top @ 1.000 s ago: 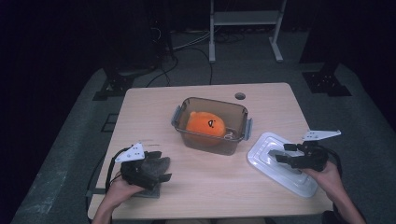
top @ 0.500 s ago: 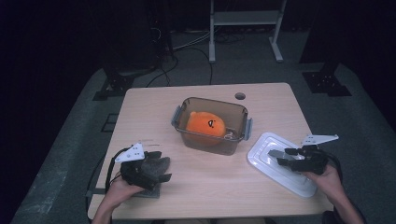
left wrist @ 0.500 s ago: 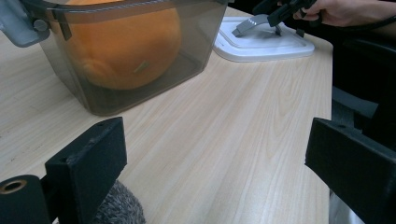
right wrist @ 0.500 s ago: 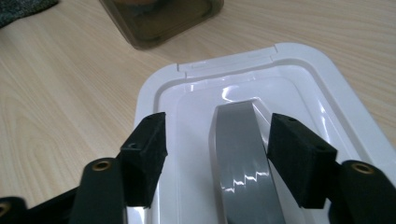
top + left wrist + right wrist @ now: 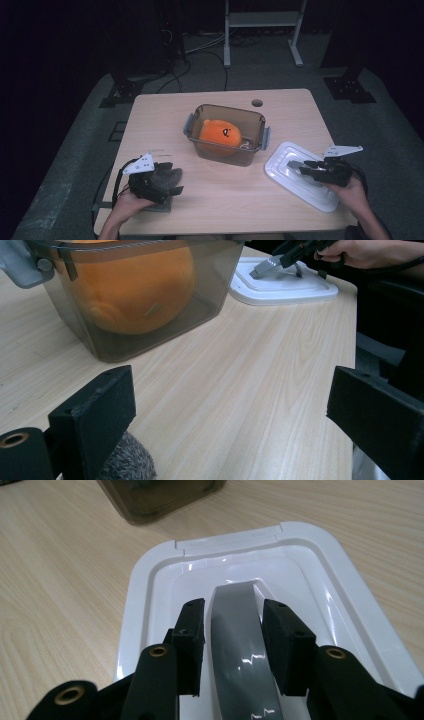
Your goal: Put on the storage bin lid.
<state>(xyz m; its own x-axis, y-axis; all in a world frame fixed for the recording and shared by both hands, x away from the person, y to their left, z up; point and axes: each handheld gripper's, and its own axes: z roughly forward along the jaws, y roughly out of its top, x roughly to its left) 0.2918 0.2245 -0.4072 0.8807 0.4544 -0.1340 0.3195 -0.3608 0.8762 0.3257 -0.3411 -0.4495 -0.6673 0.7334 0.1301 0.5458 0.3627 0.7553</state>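
The white lid (image 5: 300, 175) lies flat at the lower right of the high view, on the wooden table (image 5: 225, 200), just right of the brown tub (image 5: 226, 134) that holds the orange plush toy (image 5: 220, 135). Its long axis runs on a slant, from the upper left near the tub's corner down toward the lower right table edge. A grey handle (image 5: 242, 645) arches along the middle of the lid, following that same long axis.

The right gripper (image 5: 306, 167) sits over the lid's lower right half and points up-left along it, toward the tub. In the right gripper view its two black jaws stand either side of the grey handle, one at each flank. They have just been closing and are now narrow around the handle; I cannot tell whether the pads (image 5: 192, 630) actually press on it, as a thin gap seems to show on each side.

The left gripper (image 5: 165, 182) rests at the lower left of the high view, well apart from the lid. Its jaws stand wide in the left gripper view, with bare table between them and a grey fuzzy thing (image 5: 125, 460) under the left jaw.
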